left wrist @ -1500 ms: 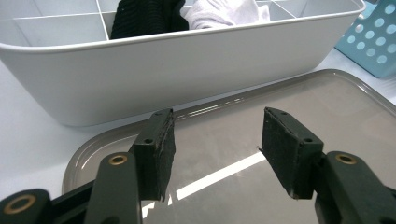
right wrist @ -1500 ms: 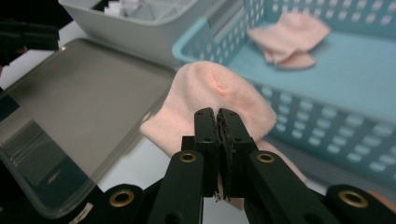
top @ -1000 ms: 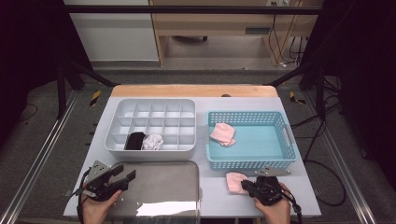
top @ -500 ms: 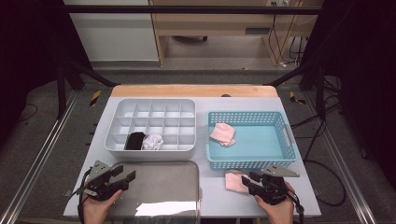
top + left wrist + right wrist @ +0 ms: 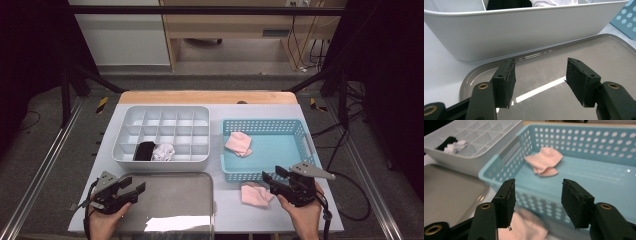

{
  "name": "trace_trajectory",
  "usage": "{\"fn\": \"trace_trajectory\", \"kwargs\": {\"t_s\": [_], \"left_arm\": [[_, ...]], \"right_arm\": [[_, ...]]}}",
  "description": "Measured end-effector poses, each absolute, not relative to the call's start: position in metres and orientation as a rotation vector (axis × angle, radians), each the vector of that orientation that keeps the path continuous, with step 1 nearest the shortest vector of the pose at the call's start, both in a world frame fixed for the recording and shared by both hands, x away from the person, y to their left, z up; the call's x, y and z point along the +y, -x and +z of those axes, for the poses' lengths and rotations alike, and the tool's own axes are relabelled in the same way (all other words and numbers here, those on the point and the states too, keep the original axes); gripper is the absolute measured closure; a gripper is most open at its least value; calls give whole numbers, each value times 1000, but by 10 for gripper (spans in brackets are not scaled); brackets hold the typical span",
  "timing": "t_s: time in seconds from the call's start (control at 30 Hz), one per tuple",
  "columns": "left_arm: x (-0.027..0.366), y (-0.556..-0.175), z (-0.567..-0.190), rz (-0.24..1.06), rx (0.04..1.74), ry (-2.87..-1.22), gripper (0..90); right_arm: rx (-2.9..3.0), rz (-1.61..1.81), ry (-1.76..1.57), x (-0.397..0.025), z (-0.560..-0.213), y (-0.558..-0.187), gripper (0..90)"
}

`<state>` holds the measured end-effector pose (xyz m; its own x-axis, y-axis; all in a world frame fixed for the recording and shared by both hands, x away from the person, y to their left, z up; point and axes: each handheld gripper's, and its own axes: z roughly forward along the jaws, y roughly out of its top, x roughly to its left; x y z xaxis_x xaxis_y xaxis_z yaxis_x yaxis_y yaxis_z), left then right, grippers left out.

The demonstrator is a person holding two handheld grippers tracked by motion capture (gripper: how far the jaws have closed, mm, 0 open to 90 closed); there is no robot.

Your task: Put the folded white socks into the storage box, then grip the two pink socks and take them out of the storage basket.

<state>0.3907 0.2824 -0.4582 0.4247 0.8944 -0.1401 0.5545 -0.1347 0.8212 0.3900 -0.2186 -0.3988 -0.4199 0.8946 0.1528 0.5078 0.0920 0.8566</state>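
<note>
High view: pink sock [image 5: 255,193] crumpled flat beside right gripper [image 5: 274,181], fingers spread, empty.

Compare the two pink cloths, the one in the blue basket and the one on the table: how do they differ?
The pink cloth in the basket lies inside the blue basket, far from both tongs. The pink cloth on the table lies outside it, against its near wall, just beside the open right tongs. The first looks loosely folded, the second flatter. Both share one pale pink colour.

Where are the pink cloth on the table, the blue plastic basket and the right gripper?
pink cloth on the table [image 5: 255,193], high view, its middle.
blue plastic basket [image 5: 263,123], high view, far rim.
right gripper [image 5: 537,202], right gripper view, between its jaws.
</note>
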Motion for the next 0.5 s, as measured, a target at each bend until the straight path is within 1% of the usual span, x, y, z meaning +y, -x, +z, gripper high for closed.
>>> {"fn": "trace_trajectory", "kwargs": {"t_s": [0.17, 0.37, 0.5], "left_arm": [[282, -392, -459, 490, 1241, -1824, 394], [283, -392, -459, 489, 1241, -1819, 394], [283, -391, -459, 488, 1240, -1819, 394]], "right_arm": [[1921, 1238, -1369, -211, -384, -412, 403], [1873, 1209, -1320, -195, -374, -441, 407], [1863, 1212, -1309, -185, -370, -458, 388]]}}
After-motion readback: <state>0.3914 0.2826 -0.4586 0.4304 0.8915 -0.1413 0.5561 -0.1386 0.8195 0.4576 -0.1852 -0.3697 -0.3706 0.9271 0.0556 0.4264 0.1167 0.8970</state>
